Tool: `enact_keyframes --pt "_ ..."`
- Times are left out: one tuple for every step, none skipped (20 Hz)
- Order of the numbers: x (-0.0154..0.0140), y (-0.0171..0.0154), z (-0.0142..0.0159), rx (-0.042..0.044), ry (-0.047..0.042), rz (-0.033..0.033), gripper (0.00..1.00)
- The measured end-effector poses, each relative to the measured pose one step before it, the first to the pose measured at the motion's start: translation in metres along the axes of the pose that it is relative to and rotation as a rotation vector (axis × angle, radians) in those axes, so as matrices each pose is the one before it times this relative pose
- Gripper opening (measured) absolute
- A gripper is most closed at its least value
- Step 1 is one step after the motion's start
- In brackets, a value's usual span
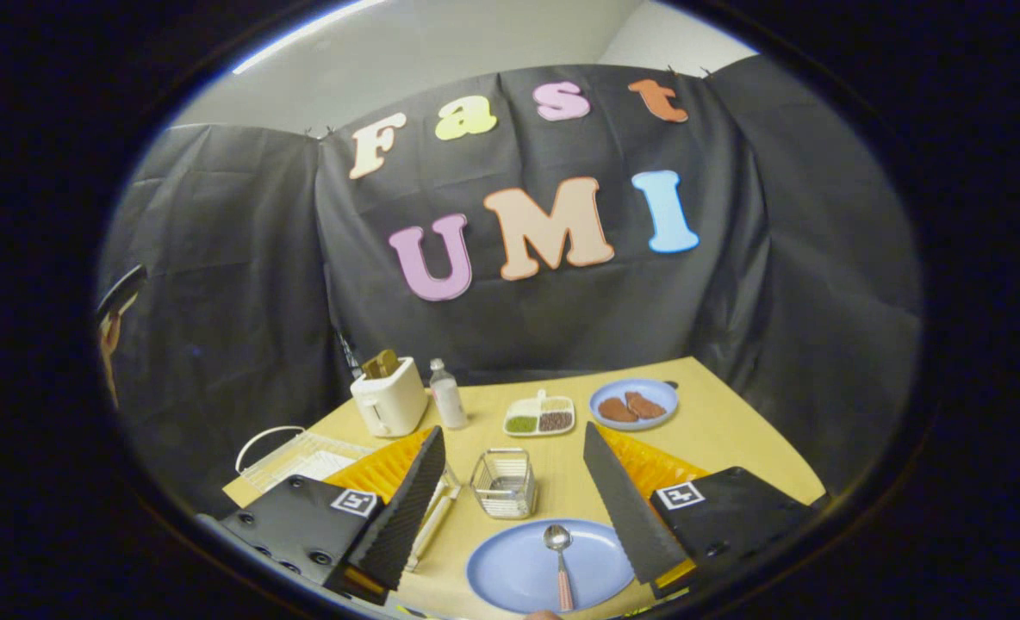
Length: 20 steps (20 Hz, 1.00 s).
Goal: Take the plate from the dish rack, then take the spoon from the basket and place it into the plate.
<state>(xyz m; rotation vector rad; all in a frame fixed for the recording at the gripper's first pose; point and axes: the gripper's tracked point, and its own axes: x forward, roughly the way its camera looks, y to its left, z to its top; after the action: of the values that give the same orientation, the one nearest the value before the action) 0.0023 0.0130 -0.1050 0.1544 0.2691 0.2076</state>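
Observation:
A blue plate [519, 573] lies on the wooden table between my fingers, close below them. A spoon [559, 560] with a metal bowl and a pinkish handle rests in the plate, its bowl pointing away from me. Just beyond the plate stands a small wire basket [503, 484]. A white wire dish rack [296, 458] sits at the table's left side, beyond my left finger. My gripper [517, 491] hangs above the table, open wide, with nothing between its fingers.
A white toaster [389, 398] holding toast and a small bottle [447, 394] stand at the back left. A divided white dish [540, 416] of grains and a second blue plate [634, 402] with two brown pieces sit at the back.

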Motion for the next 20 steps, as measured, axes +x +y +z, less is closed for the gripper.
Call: enact_keyframes --pt "-0.00032 0.00415 0.01145 -0.01452 -0.02406 -0.00117 1.00" --pt "-0.00002 0.00245 0.01078 -0.01217 -0.01854 -0.00272 1.00" --pt "-0.00029 0.00230 0.00901 -0.00760 -0.02095 -0.00277 1.00" --pt "-0.00016 0.00228 0.00865 -0.00304 -0.01544 -0.00433 1.00" --pt "-0.00008 0.00236 0.00857 0.00260 -0.01765 -0.00120 1.00" --pt "-0.00102 0.00284 0.00749 0.00333 -0.01639 0.00029 1.00" --pt "0.00046 0.00177 0.00488 0.00002 -0.00923 -0.00225 1.00" --pt "-0.00085 0.00239 0.00408 -0.00135 -0.00899 -0.00119 1.00" --pt "-0.00034 0.00264 0.00433 -0.00480 -0.00631 0.00143 1.00" --pt "-0.00060 0.00183 0.00144 -0.00662 -0.00461 0.00113 1.00" --pt "-0.00081 0.00136 0.00157 -0.00802 -0.00418 0.00019 1.00" --pt "-0.00004 0.00219 0.00214 -0.00856 -0.00402 0.00017 1.00" --pt "-0.00089 0.00156 0.00116 -0.00733 -0.00415 -0.00073 1.00" --pt "-0.00059 0.00174 0.00179 -0.00618 -0.00406 0.00153 1.00" --pt "-0.00071 0.00225 0.00224 -0.00371 -0.00430 0.00206 1.00" --pt "-0.00084 0.00118 0.00082 -0.00359 -0.00105 0.00107 1.00" --pt "-0.00028 0.00032 0.00137 -0.00243 -0.00334 -0.00139 1.00" --pt "-0.00012 0.00012 0.00175 -0.00236 -0.00301 -0.00140 1.00" --pt "-0.00130 -0.00052 0.00189 -0.00063 -0.00515 -0.00164 1.00" --pt "-0.00053 -0.00005 0.00217 0.00169 -0.00378 -0.00130 1.00"
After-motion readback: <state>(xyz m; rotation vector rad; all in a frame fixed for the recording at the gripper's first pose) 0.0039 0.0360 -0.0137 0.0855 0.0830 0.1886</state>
